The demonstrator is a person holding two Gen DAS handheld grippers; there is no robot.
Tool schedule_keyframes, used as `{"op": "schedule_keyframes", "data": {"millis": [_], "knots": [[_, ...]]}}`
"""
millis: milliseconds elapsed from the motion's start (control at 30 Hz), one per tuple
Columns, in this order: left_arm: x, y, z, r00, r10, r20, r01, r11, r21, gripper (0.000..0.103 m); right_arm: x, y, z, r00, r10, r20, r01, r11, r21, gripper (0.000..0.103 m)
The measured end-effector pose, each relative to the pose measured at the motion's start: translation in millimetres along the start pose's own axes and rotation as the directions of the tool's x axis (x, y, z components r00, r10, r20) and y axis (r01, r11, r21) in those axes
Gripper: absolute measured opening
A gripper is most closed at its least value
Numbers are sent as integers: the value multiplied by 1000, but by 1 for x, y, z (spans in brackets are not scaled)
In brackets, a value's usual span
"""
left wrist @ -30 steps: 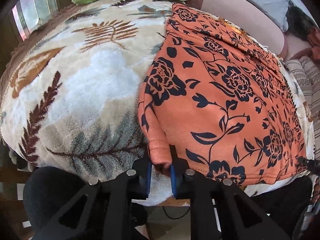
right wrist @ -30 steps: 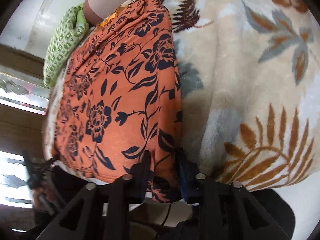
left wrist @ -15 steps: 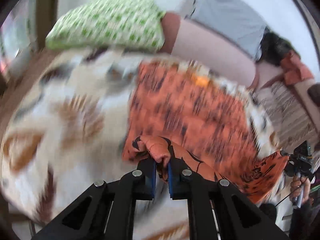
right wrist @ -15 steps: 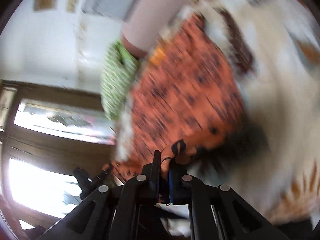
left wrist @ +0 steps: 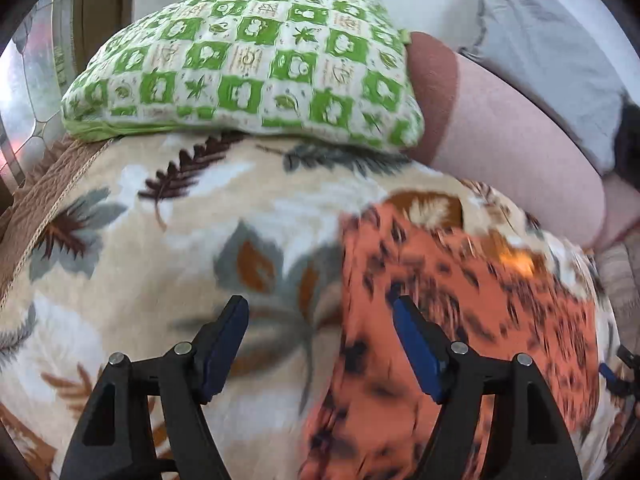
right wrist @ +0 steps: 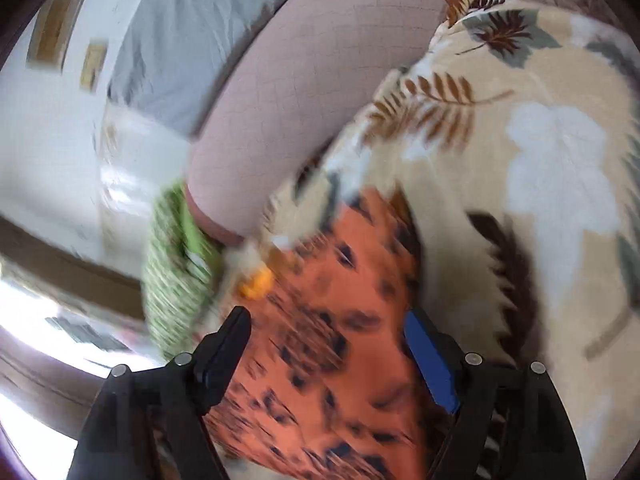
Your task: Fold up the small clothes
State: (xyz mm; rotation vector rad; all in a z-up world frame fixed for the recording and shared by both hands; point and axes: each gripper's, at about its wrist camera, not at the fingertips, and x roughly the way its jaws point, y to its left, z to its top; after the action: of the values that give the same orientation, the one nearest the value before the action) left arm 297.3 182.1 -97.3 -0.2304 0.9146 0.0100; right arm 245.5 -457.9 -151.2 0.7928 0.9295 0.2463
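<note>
An orange garment with dark flowers (left wrist: 460, 312) lies on the leaf-patterned blanket (left wrist: 160, 240), blurred by motion. My left gripper (left wrist: 320, 320) is open and empty just above the garment's left edge, its right finger over the cloth. In the right wrist view the same garment (right wrist: 332, 344) lies under my right gripper (right wrist: 326, 336), which is open and empty with both fingers spread over the cloth. A small yellow-orange patch (right wrist: 256, 280) shows at the garment's far end.
A green checked pillow (left wrist: 248, 64) lies at the blanket's far edge; it also shows in the right wrist view (right wrist: 176, 276). A pink bolster (left wrist: 512, 152) and grey bedding (left wrist: 552, 40) lie behind. The other gripper (left wrist: 620, 376) shows at the far right.
Both grippers held garment corners, carried them forward over the cloth, and have now opened and let go. The garment lies shorter, farther up the blanket.
</note>
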Motion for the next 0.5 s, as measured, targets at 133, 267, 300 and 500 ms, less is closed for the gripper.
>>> {"op": "schedule_keyframes", "data": {"millis": [133,267,300,500], "knots": [[7,-15,-33,991,-79,-109,94,985,145,76,14,14,-22,989,-109,-99,90,980,-179,82],[48,-35,-42,975,-39,-217,77,982,172,63,57,13,-16,970,-109,-218,74,983,-166,77],[49,-40,-38,972,-49,-230,90,981,171,32,63,19,-15,967,-123,-221,84,981,-178,58],[18,-60,-11,976,-55,-210,83,988,129,16,66,44,-5,969,-24,-245,2,996,-88,20]]}}
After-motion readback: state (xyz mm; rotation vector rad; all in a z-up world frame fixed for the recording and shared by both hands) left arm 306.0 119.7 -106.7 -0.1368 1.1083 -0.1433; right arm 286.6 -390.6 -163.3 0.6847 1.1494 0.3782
